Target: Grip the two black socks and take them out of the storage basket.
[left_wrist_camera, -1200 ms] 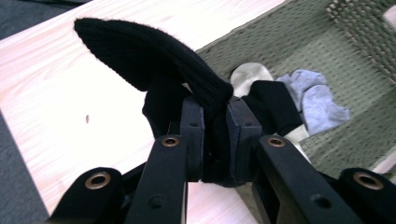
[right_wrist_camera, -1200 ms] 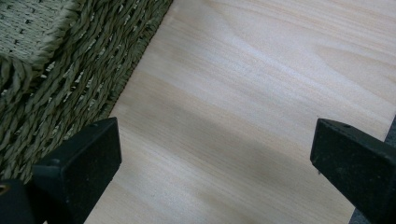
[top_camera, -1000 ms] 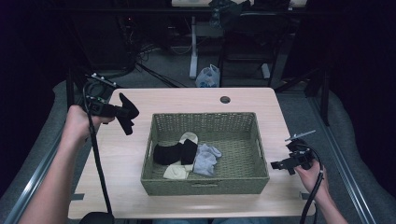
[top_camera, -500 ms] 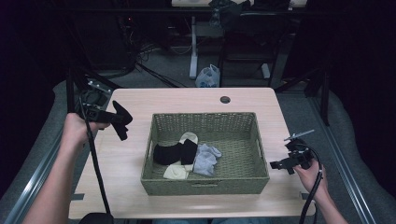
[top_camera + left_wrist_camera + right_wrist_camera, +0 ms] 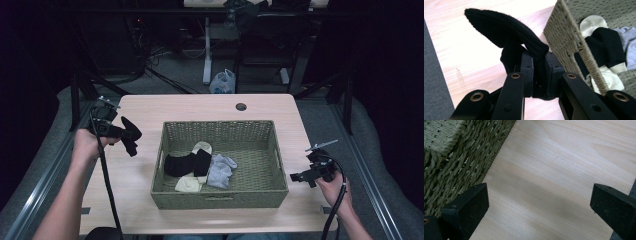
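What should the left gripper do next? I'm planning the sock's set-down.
Probably lower the black sock onto the bare table and open. The left gripper is shut on it, left of the wicker basket, above bare wood.

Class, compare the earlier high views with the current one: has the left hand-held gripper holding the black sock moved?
Yes. The left hand-held gripper with the black sock has sunk toward the table, left of the wicker basket.
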